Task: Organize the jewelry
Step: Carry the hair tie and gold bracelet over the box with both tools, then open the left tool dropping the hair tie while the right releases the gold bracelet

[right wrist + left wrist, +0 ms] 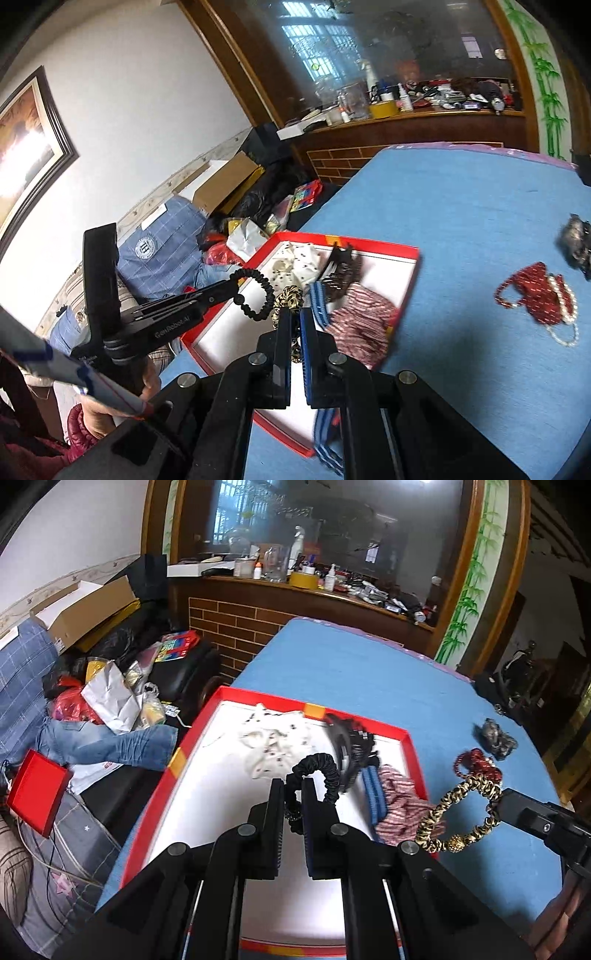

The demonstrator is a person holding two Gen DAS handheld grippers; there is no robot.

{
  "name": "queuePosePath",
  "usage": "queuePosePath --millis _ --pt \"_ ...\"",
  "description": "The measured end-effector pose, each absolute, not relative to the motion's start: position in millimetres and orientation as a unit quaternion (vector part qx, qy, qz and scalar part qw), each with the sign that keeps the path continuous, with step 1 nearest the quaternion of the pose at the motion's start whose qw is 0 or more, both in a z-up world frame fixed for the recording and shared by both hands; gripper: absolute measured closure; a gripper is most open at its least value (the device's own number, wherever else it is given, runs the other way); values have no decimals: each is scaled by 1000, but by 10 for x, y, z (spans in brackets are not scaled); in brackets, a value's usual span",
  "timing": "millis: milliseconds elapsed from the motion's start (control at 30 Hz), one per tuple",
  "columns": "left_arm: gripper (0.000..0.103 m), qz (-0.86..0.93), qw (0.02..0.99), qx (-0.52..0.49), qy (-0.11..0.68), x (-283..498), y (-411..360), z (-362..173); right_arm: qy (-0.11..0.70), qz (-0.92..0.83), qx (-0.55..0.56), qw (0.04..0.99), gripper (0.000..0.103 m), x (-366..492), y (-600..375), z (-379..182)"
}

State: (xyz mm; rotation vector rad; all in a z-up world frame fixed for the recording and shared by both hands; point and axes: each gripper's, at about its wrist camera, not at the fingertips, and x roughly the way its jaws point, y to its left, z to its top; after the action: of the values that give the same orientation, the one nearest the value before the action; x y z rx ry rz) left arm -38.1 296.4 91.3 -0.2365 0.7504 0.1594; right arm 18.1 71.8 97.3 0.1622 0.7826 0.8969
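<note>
My left gripper point(293, 786) is shut on a black scrunchie point(320, 771) and holds it above the red box point(280, 698) with a white floor. My right gripper point(294, 314) is shut on a leopard-print scrunchie point(289, 298), also over the box; it shows in the left wrist view point(460, 814) at the box's right edge. The black scrunchie also shows in the right wrist view point(255, 291). In the box lie white spotted fabric point(269, 742), a black hair claw point(349, 746), a blue striped band point(373, 794) and a red striped scrunchie point(400, 805).
On the blue tablecloth point(369, 672) right of the box lie a red bead and pearl piece point(543, 295) and a dark grey hair accessory point(574, 242). Left of the table is a cluttered sofa point(110, 701). A wooden counter point(295, 590) stands behind.
</note>
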Motion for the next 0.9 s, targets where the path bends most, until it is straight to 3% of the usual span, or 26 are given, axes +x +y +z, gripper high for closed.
queuePosePath --millis 900 --pt "94 116 900 -134 397 -157 3485 539 447 389 62 803 97 653 1570 458"
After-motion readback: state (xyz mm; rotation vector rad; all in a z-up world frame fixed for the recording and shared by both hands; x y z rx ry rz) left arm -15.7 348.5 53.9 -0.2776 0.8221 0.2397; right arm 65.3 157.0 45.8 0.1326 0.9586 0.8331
